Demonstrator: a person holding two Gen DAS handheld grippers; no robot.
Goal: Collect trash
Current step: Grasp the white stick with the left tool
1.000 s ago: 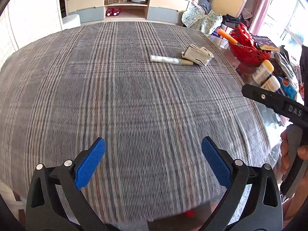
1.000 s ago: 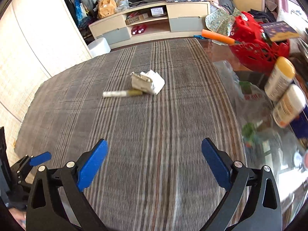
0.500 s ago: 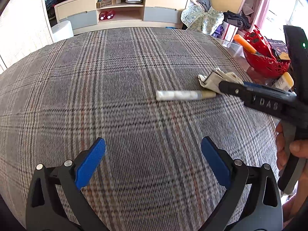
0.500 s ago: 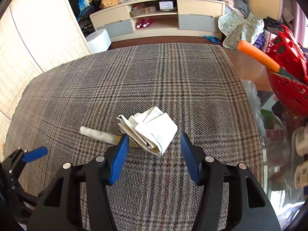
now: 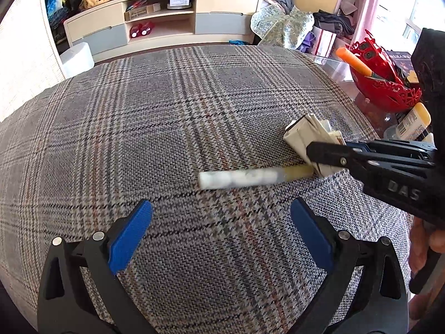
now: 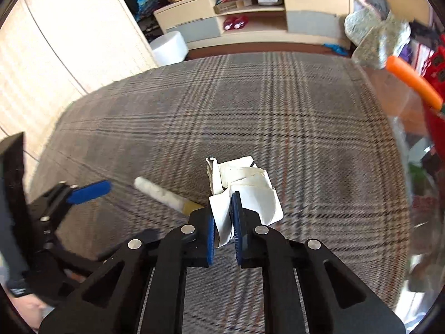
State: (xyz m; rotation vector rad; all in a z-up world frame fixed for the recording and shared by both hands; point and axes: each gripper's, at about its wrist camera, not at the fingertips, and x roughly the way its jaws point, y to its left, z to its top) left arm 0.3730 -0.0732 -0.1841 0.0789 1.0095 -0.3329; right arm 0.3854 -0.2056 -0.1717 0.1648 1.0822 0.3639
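Observation:
A folded white paper wad lies on the plaid cloth. My right gripper is shut on its near edge; the wad also shows in the left wrist view with the right gripper on it. A white and yellow tube lies just left of the wad, also in the right wrist view. My left gripper is open and empty, a short way in front of the tube.
The plaid cloth covers the whole surface. A red basket with an orange stick, and a yellow-capped bottle stand past the right edge. A TV cabinet and white stool stand beyond.
My right gripper has closed on the paper wad. My left gripper has moved forward, nearer the tube.

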